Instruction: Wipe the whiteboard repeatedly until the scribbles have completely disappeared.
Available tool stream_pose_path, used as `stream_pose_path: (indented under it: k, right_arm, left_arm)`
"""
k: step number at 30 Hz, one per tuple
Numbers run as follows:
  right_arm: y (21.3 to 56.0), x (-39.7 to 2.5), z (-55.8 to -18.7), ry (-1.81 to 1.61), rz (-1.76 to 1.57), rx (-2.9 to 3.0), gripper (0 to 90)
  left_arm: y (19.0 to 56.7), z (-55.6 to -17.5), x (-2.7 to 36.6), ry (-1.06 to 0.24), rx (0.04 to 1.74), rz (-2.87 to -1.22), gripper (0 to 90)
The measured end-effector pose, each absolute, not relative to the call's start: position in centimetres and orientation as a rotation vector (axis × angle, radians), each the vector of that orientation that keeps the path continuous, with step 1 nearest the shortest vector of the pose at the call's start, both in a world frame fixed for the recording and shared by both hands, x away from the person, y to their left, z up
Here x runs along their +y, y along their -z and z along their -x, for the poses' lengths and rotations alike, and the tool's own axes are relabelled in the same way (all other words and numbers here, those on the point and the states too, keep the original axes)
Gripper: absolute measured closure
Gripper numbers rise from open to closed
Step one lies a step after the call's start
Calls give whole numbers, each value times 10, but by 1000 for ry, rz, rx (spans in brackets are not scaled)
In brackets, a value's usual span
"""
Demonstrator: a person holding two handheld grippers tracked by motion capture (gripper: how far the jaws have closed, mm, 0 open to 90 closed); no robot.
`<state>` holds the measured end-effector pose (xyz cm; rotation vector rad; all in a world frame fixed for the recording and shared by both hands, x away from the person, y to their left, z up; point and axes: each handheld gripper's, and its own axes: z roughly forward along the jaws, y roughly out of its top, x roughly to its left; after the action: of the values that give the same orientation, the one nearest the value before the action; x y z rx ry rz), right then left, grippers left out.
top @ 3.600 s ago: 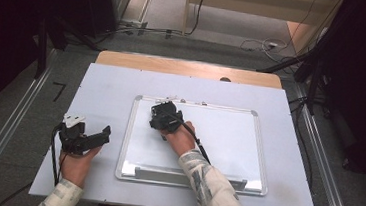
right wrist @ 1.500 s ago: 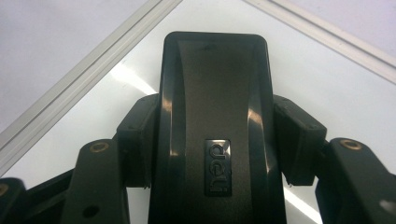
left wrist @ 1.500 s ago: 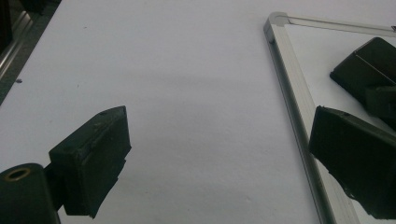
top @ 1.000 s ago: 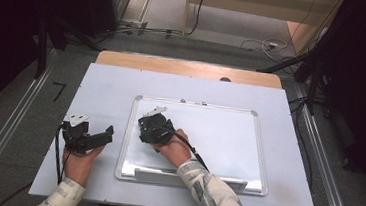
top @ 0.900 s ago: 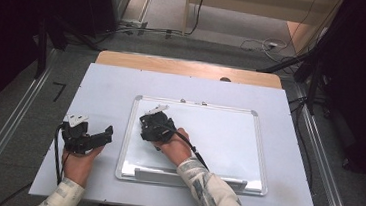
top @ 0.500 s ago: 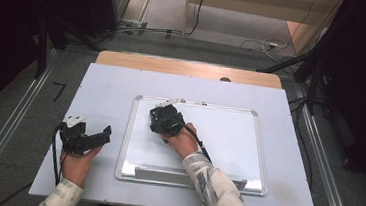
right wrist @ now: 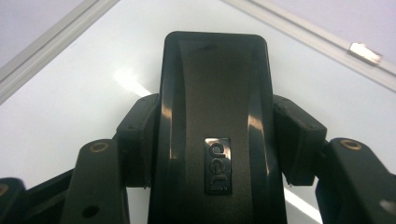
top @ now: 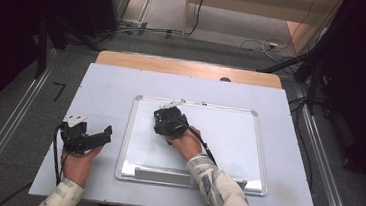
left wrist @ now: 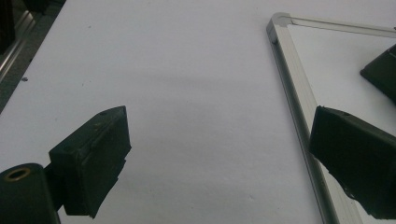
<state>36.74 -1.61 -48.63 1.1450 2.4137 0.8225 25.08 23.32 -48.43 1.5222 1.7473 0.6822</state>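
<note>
Right gripper (right wrist: 212, 140) clamped on black eraser (right wrist: 215, 116), 1 jaw against each long side, branded back facing the camera. In high view, right gripper (top: 169, 122) set on whiteboard (top: 228, 137), upper-left region, close under the top frame edge. Eraser presumably face-down on the surface; contact itself hidden beneath the body, so cannot confirm.

Left gripper (left wrist: 219, 154) spread wide, nothing between the jaws, resting over the pale table sheet (left wrist: 187, 70) just left of the whiteboard frame (left wrist: 294, 79). In high view, left gripper (top: 85, 137) well apart from the eraser, idle beside the board's left edge.

Progress, judged: wiping of the board in hand. Board surface reads clean white across all visible area, no marker strokes discernible near the eraser or elsewhere; faint residue too fine to rule out at this resolution. Only glare streaks seen in right gripper view. Tray strip (top: 184, 176) along the bottom edge bare of the eraser.

Remaining, judged: possibly a few passes over the top-left corner, then setting the eraser down, likely on the tray or table. Task appears near its end rather than its start.
</note>
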Motion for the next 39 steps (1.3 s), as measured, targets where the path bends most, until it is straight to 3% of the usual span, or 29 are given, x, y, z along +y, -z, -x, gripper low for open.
stream_pose_path:
  k: [13, 39]
  right_arm:
    - [487, 11, -337, -857, -1027, 2504, 376]
    - [485, -12, -361, -824, -1146, 2441, 374]
  left_arm:
    - [484, -252, 232, -682, 1744, -1518, 58]
    - [485, -250, 236, -678, 1753, -1512, 58]
